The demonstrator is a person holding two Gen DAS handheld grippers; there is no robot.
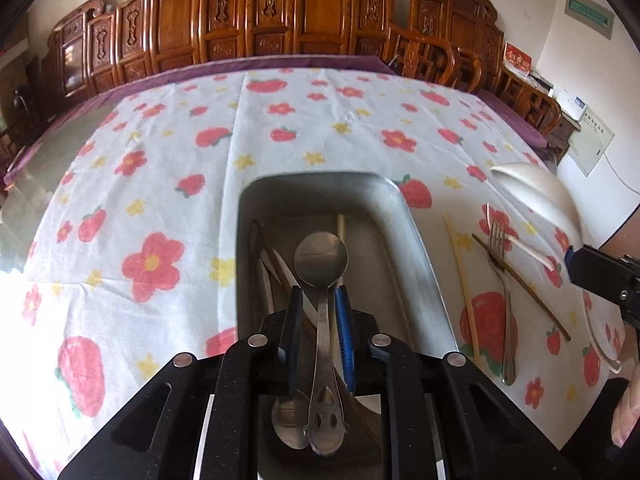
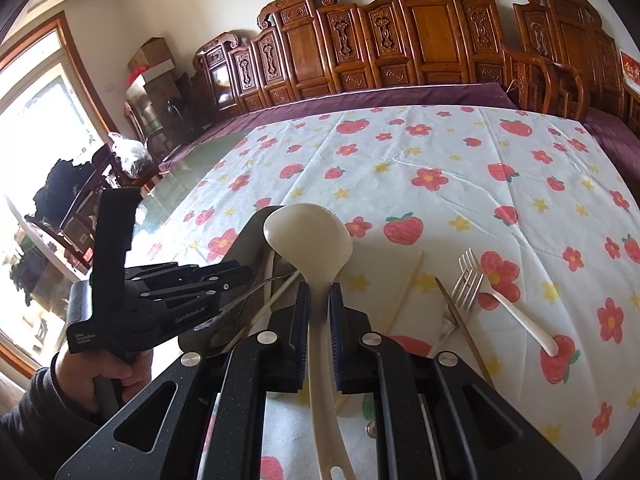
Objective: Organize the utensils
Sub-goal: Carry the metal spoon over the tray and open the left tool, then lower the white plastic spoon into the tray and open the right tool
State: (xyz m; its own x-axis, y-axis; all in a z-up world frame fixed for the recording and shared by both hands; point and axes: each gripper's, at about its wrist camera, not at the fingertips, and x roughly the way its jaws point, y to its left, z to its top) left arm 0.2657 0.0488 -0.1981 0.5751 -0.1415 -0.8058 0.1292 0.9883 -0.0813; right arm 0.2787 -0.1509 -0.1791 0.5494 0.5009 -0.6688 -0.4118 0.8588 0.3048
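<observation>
floral tablecloth (image 1: 160, 152), left gripper (image 1: 318, 300) clasps metal spoon (image 1: 321, 264), right gripper (image 2: 319, 300) clasps ladle (image 2: 308, 236)

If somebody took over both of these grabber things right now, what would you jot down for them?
Left gripper: shut on metal spoon, above the metal tray.
Right gripper: shut on cream ladle.
Done: several utensils already lie in the tray.
Left on the tablecloth: metal fork, white plastic fork, brown chopstick, pale chopstick.

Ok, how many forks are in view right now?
2. A metal fork and a white plastic fork lie overlapping on the tablecloth, right of the tray. More could be hidden among utensils inside the tray.
</observation>
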